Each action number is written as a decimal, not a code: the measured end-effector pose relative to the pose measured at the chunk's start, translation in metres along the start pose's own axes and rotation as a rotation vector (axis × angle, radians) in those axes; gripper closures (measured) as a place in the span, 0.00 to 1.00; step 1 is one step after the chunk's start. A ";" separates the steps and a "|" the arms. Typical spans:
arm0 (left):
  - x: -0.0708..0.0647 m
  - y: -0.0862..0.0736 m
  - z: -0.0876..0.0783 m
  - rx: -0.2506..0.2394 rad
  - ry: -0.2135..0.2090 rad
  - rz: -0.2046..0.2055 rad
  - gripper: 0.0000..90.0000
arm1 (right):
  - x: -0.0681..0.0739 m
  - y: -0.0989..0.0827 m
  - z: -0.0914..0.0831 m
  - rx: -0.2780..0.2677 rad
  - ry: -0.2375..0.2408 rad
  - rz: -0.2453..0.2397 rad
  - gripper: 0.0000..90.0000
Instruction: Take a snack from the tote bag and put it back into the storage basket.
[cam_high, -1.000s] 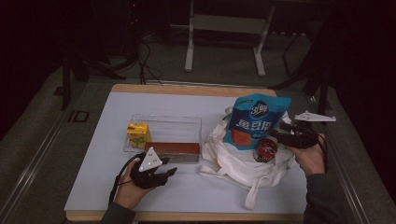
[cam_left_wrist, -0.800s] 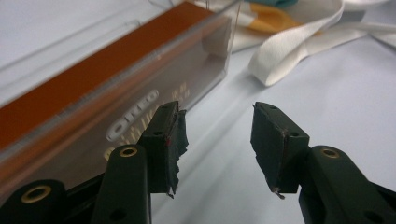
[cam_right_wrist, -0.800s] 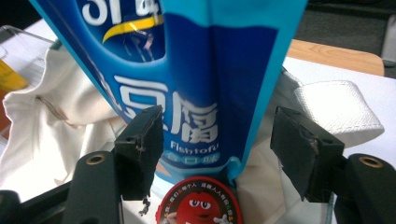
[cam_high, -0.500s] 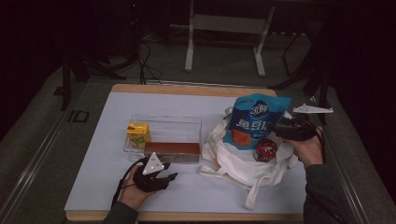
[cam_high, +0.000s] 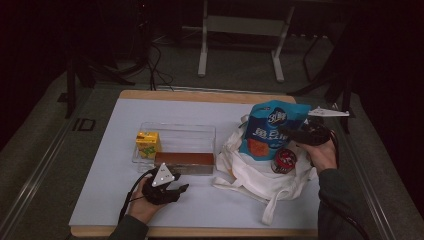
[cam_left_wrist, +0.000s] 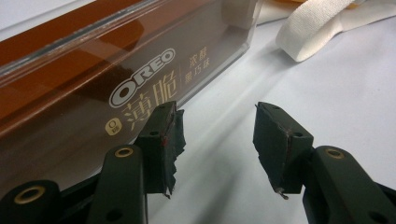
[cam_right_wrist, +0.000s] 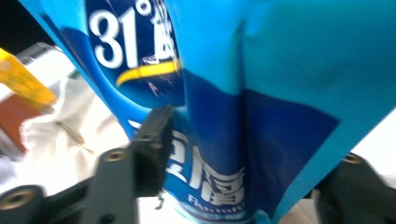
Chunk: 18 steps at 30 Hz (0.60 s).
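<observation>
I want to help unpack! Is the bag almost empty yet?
Not yet. The Oreo box and yellow carton already sit in the clear bin. The right hand-held gripper has just been closing around the blue pouch. A red can remains on the bag.

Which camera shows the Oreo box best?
The left gripper view: the Oreo box sits close up, its logo readable through the clear tray. The high view shows it as a small brown strip. The right gripper view catches a blurred brown patch, probably the box.
</observation>
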<state>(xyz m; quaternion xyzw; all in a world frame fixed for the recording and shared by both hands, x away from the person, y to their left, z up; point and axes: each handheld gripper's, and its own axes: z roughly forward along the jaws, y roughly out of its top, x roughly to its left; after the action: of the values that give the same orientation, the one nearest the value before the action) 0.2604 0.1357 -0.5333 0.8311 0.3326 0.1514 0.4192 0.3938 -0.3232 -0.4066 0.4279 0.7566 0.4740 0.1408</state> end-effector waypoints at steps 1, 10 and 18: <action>0.000 -0.001 0.001 0.000 0.000 0.002 0.56 | -0.001 0.000 0.000 -0.004 0.012 0.004 0.61; 0.001 -0.004 0.005 -0.001 -0.008 -0.008 0.56 | -0.002 -0.004 0.000 -0.030 0.072 0.040 0.89; -0.002 -0.004 0.007 0.018 0.000 0.011 0.54 | 0.001 -0.002 0.000 -0.022 0.077 0.031 0.96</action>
<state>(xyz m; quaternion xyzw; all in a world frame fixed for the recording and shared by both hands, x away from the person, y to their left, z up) 0.2613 0.1321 -0.5407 0.8366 0.3296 0.1506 0.4108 0.3919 -0.3231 -0.4082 0.4195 0.7494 0.5005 0.1089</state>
